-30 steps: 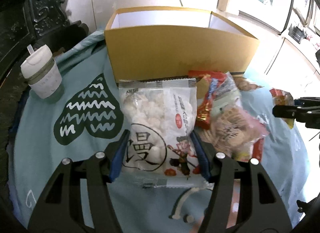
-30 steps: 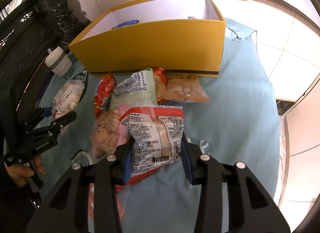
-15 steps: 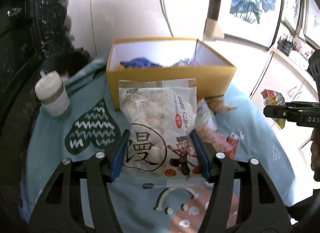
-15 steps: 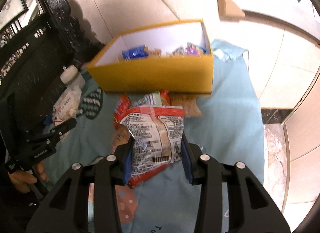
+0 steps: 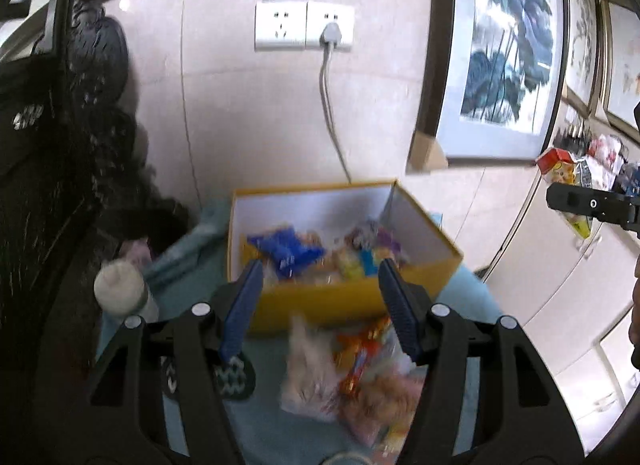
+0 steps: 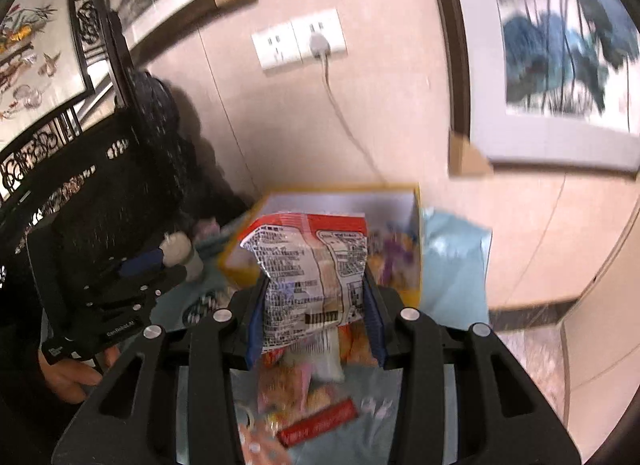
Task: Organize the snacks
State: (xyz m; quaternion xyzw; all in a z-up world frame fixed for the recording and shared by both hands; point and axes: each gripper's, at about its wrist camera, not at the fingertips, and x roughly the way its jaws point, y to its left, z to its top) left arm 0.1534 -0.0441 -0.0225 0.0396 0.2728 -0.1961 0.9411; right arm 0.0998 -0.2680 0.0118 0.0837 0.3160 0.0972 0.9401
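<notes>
text: small print, barcode, unreadable | on: red-and-white snack packet | other: none legible

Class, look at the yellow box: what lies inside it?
Inside the box lie several snack packets: a blue one, plus yellow and purple ones, blurred. The near wall and the packets hide the bottom.

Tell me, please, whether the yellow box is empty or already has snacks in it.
Not empty. The yellow box stands open-topped, and several packets, including a blue one, lie on its floor in the left wrist view.

Motion blur smears the loose snack packets beyond reading.
</notes>
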